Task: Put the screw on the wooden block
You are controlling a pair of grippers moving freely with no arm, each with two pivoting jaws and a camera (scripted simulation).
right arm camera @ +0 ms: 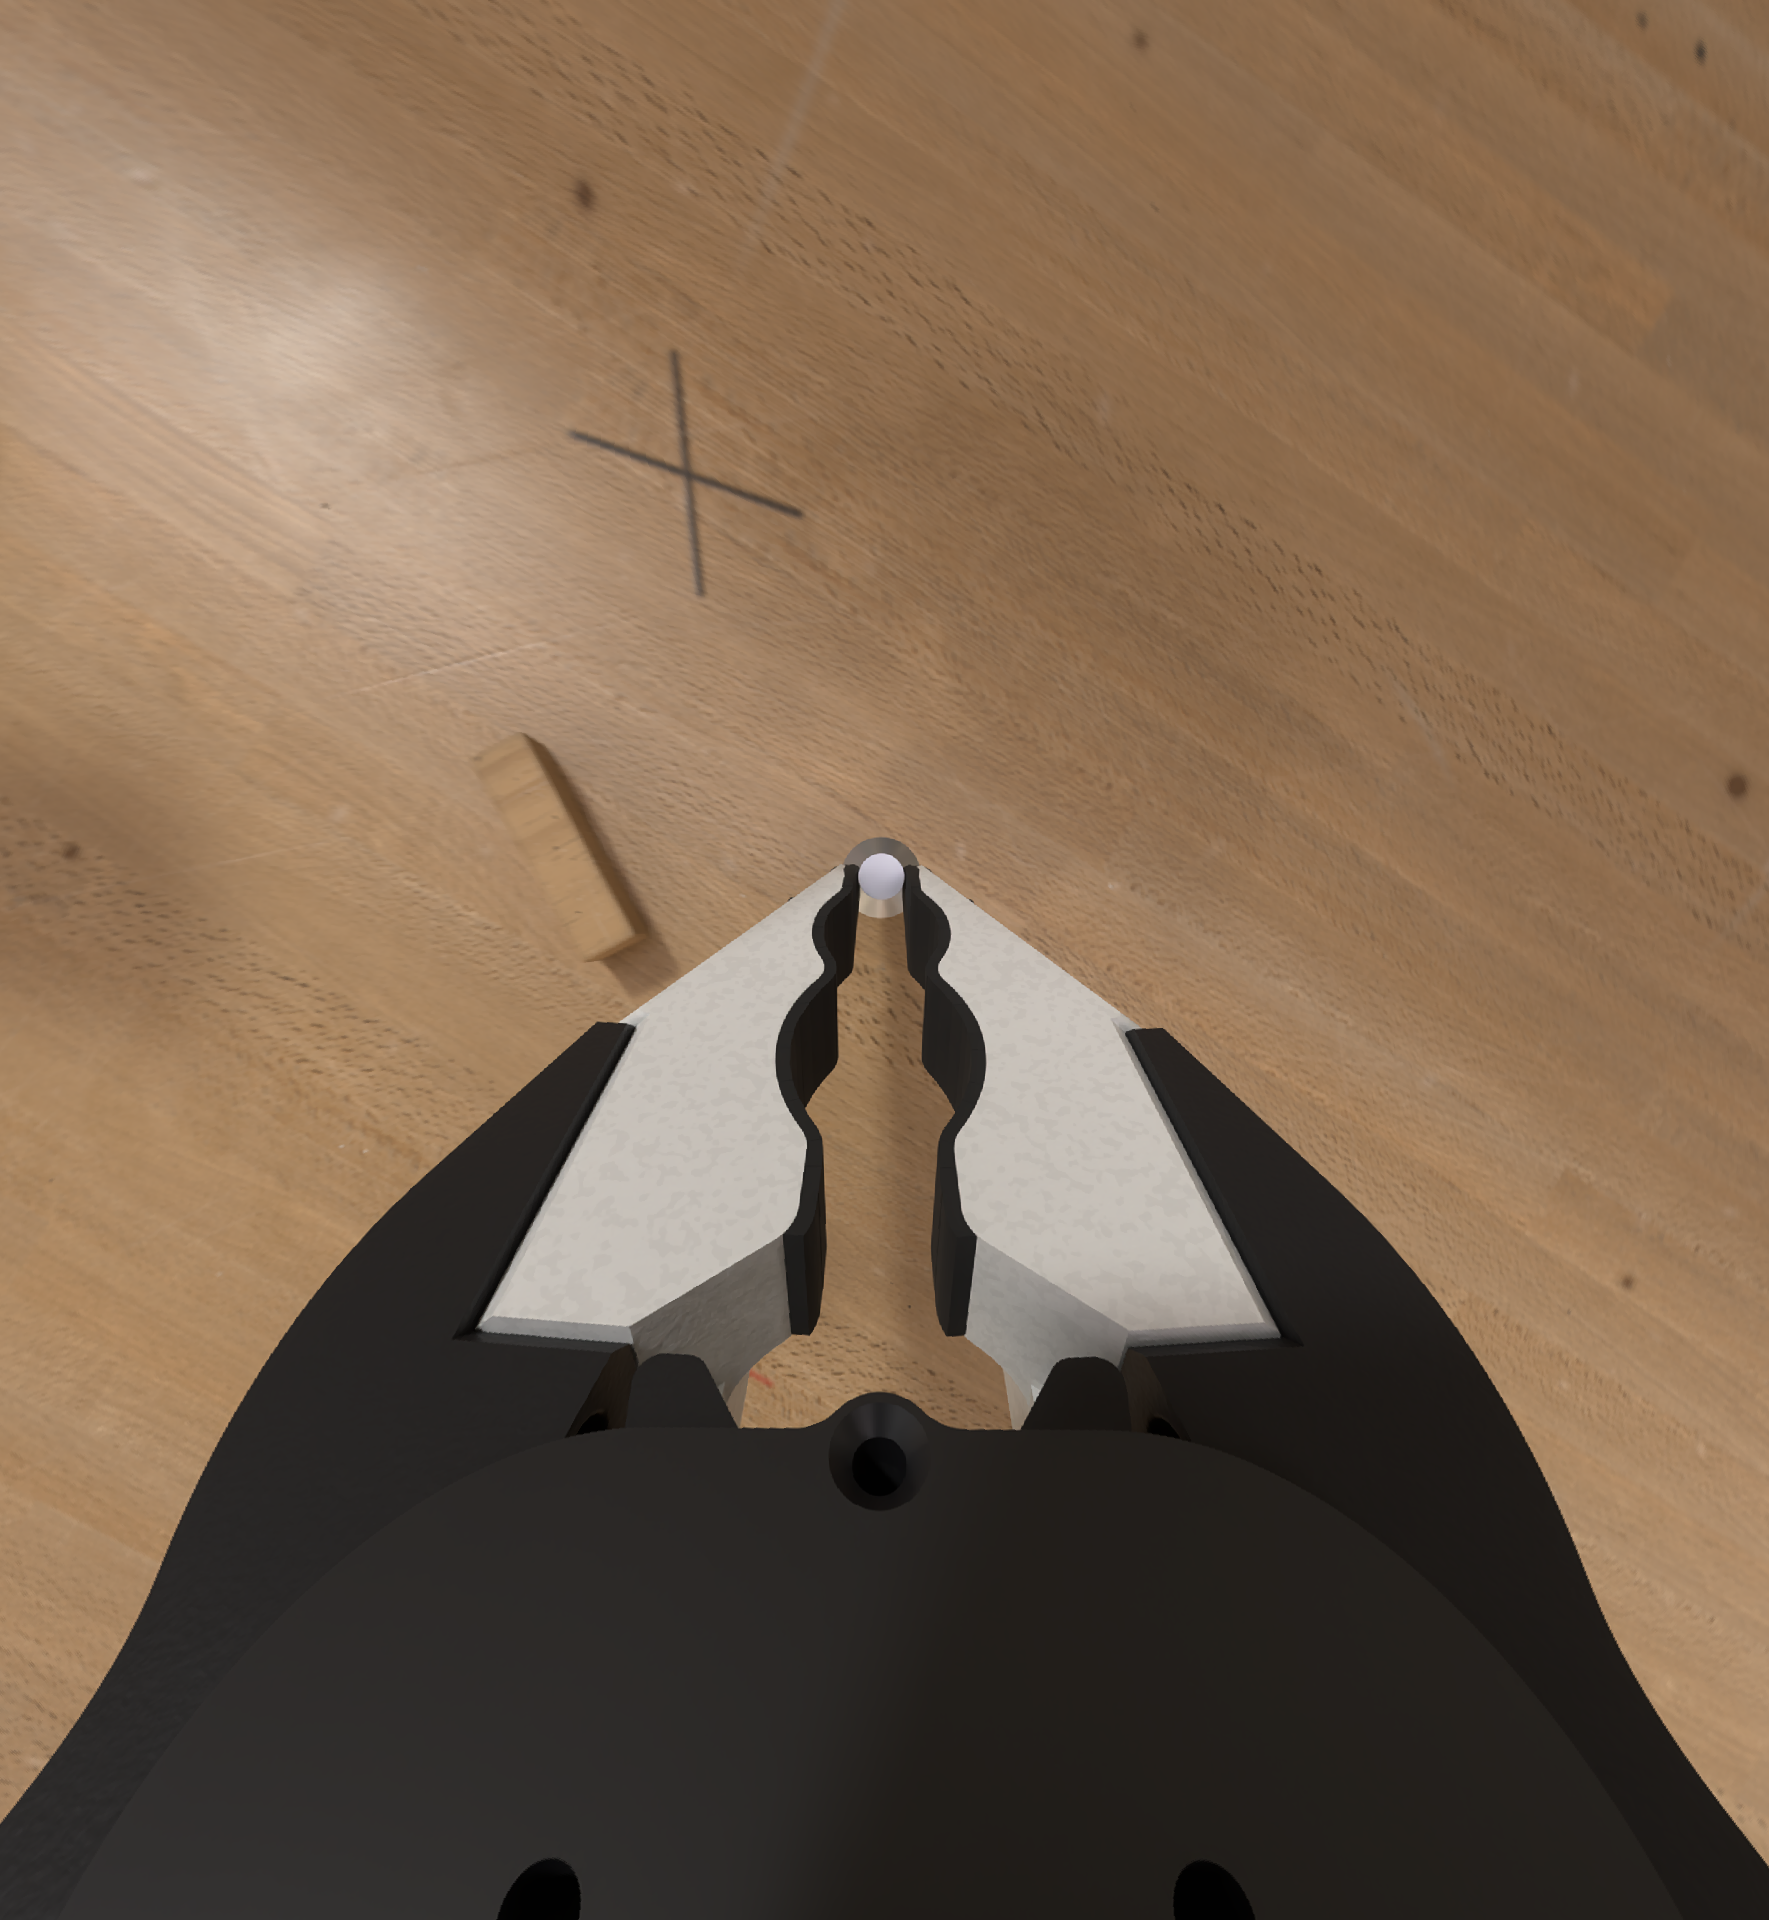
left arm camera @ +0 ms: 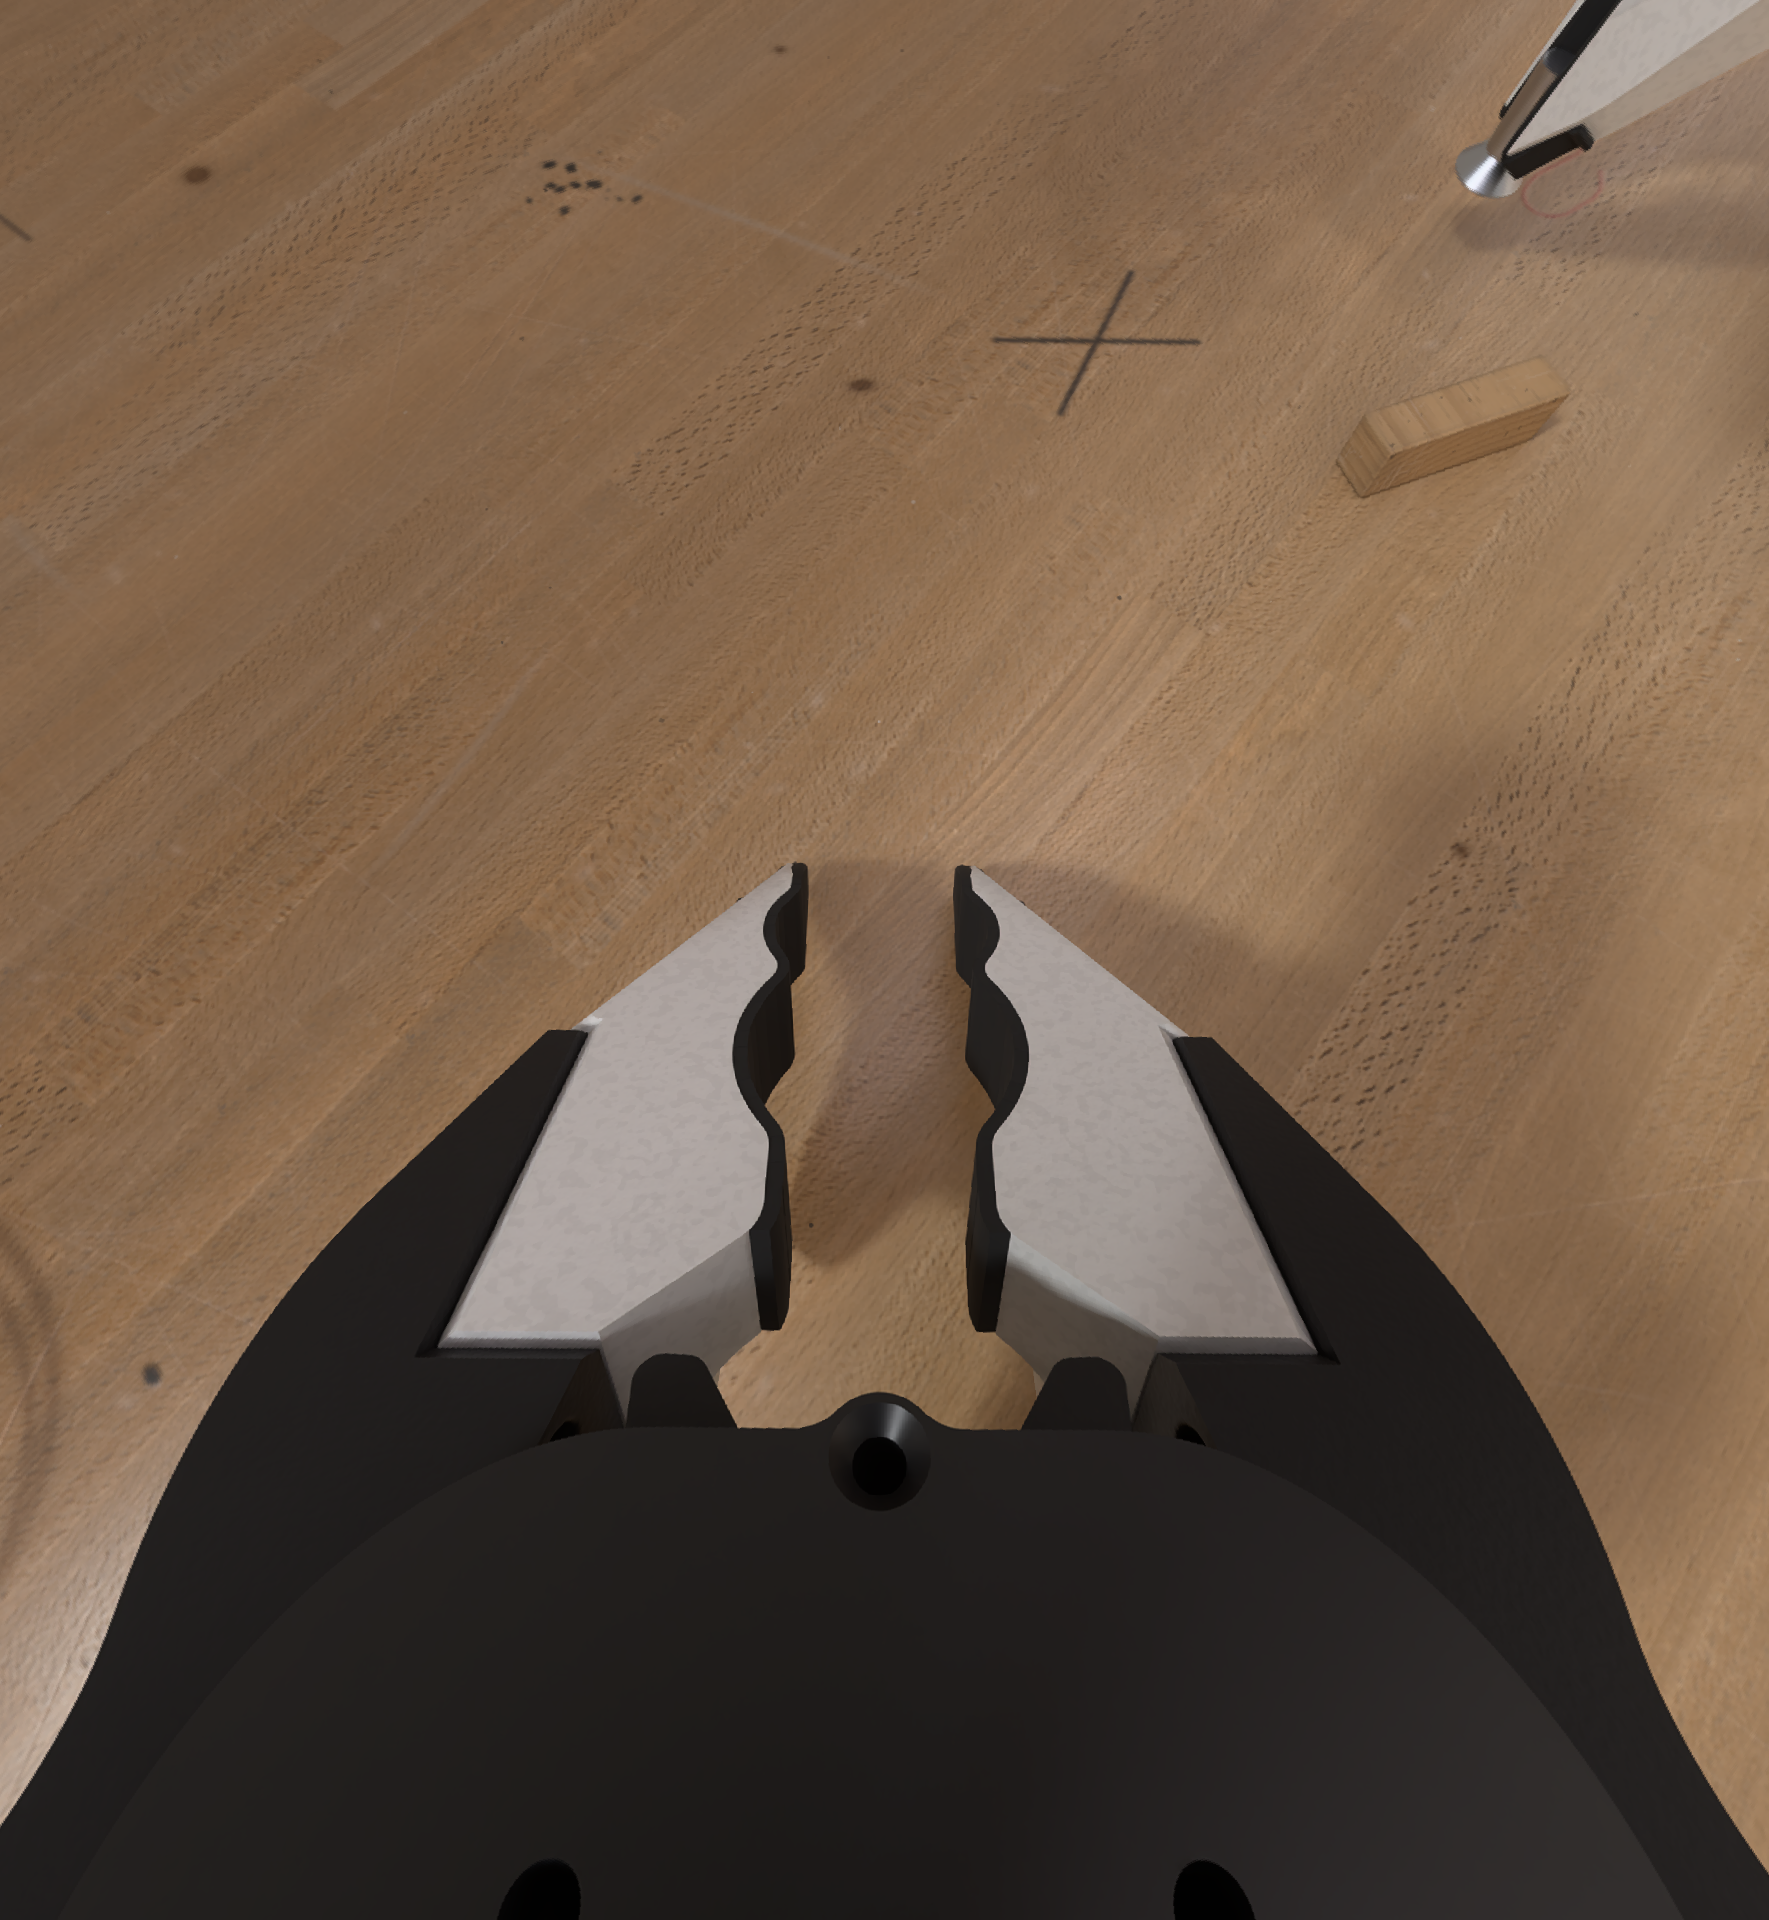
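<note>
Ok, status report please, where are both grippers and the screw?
Right gripper shut on screw, head near the tabletop. Left gripper open, empty. Wooden block bare, left of the screw. Path clear.

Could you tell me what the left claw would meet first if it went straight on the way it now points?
Probably only the bare table. The left claw is open and empty, and nothing lies ahead of its tips; the block and the pencilled cross sit off to the right.
</note>
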